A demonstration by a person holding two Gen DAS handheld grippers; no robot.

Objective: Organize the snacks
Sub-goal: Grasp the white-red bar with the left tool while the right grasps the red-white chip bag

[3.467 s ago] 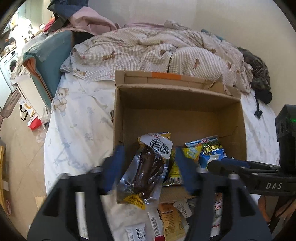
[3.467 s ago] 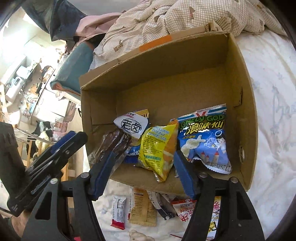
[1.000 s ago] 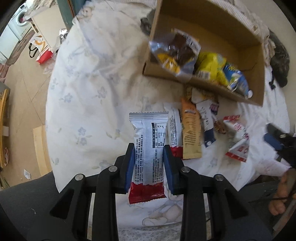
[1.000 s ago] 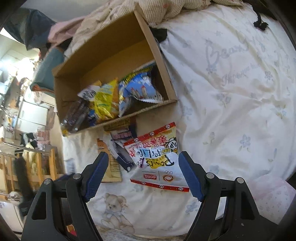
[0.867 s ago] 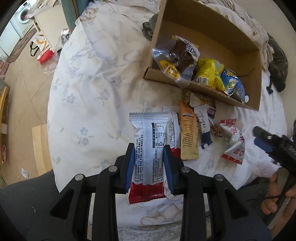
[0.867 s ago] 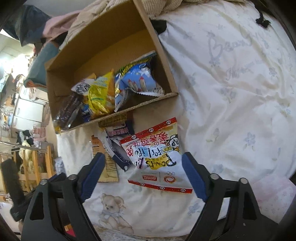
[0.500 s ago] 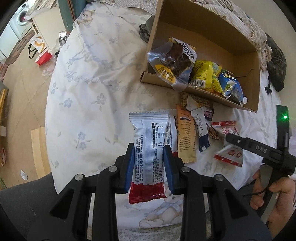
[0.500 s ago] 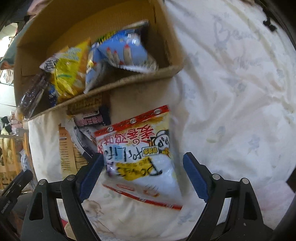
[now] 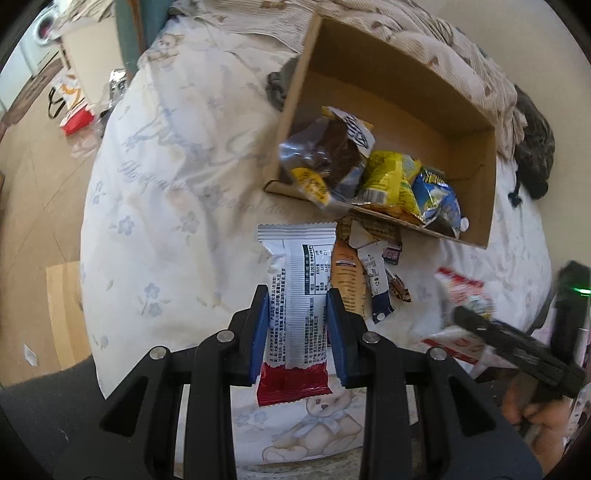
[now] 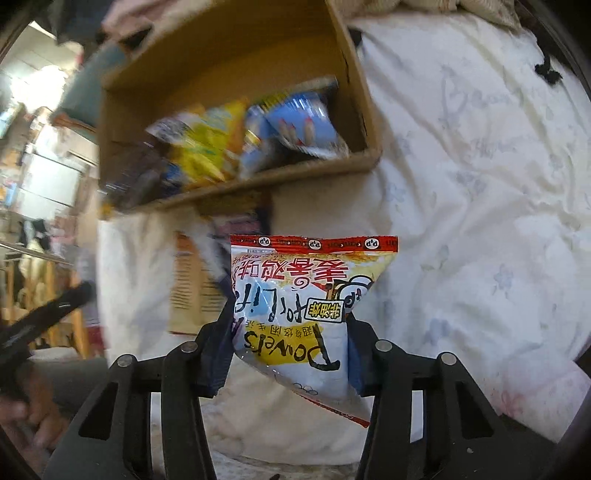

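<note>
My left gripper (image 9: 297, 314) is shut on a white and red snack bar (image 9: 298, 295), held above the bed. My right gripper (image 10: 290, 332) is shut on a white, yellow and red snack bag (image 10: 303, 310), lifted off the bed; it also shows in the left wrist view (image 9: 460, 295). An open cardboard box (image 9: 476, 184) lies on the bed with a dark clear pack (image 9: 325, 158), a yellow bag (image 9: 388, 181) and a blue bag (image 9: 437, 199) inside. The box also shows in the right wrist view (image 10: 365, 92). Several small packets, one orange (image 9: 345, 277), lie in front of the box.
The bed has a white flowered sheet (image 9: 166, 184) and a rumpled checked quilt (image 9: 424, 33) behind the box. The floor with a red and white bag (image 9: 74, 114) lies past the bed's left edge. A dark cloth (image 9: 535, 147) lies right of the box.
My right gripper has closed on the white, yellow and red bag and lifted it from the sheet. My left gripper keeps the snack bar and has shifted slightly toward the box.
</note>
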